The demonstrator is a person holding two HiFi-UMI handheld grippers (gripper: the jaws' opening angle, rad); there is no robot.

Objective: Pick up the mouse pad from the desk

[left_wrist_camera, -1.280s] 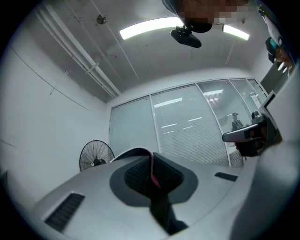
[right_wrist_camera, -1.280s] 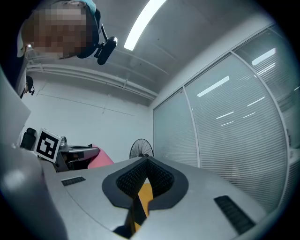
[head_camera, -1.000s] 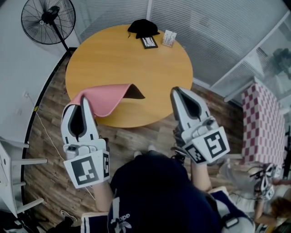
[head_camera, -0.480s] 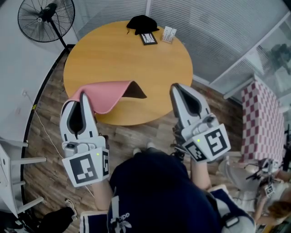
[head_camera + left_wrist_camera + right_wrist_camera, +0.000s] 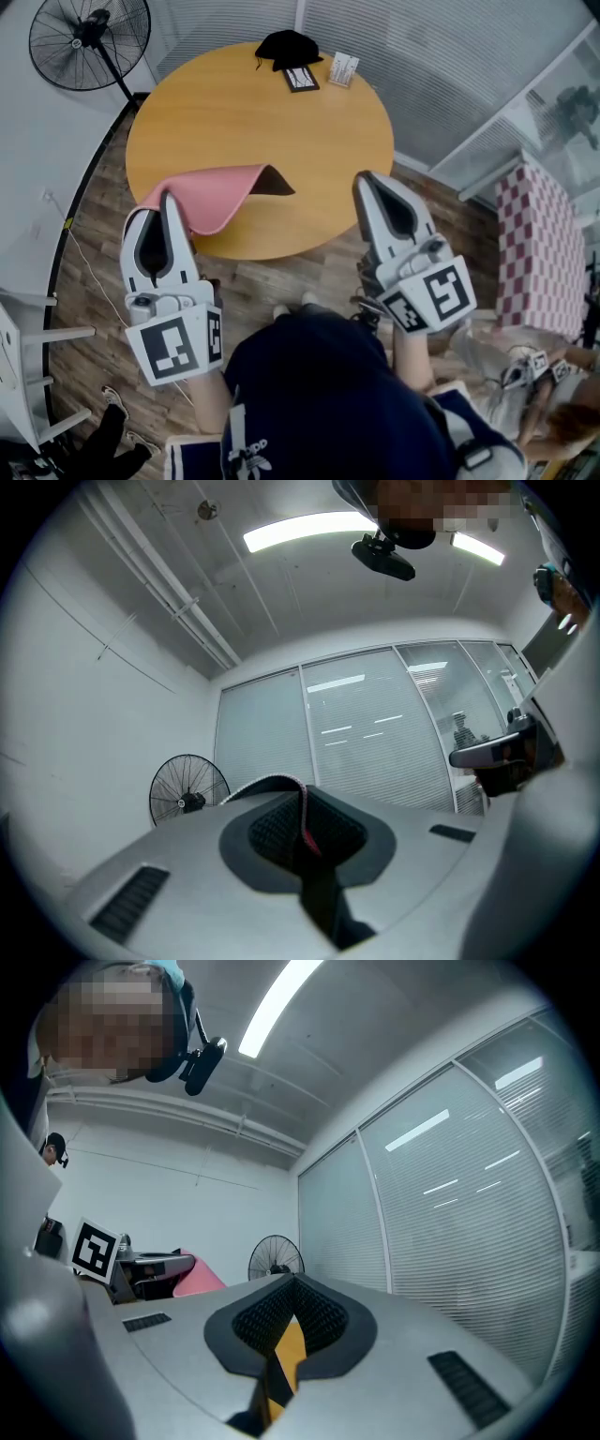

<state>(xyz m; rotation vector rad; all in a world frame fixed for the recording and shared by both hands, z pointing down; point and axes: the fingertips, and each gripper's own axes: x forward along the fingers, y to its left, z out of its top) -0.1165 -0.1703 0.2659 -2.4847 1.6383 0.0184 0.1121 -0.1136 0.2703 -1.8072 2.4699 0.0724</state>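
The pink mouse pad [image 5: 211, 192] hangs bent above the near left rim of the round wooden table [image 5: 281, 122], its dark underside showing at the far corner. My left gripper [image 5: 169, 199] is shut on the pad's near edge. In the left gripper view that thin pink edge [image 5: 304, 825] runs between the pads. My right gripper [image 5: 367, 181] is held level over the table's near right rim. It is shut with nothing in it, and only a sliver of yellow tabletop [image 5: 286, 1349] shows through its jaws. From the right gripper view the pad [image 5: 199, 1281] shows at the left.
A black cloth item [image 5: 289, 44], a small dark frame [image 5: 301, 79] and a white card holder [image 5: 344, 68] lie at the table's far edge. A standing fan [image 5: 89, 42] is at the far left, a pink-checked box [image 5: 539, 248] at the right. Someone's legs [image 5: 112, 436] show at the bottom left.
Both grippers and the pad have kept their place. A person's legs have come into view at the bottom left.
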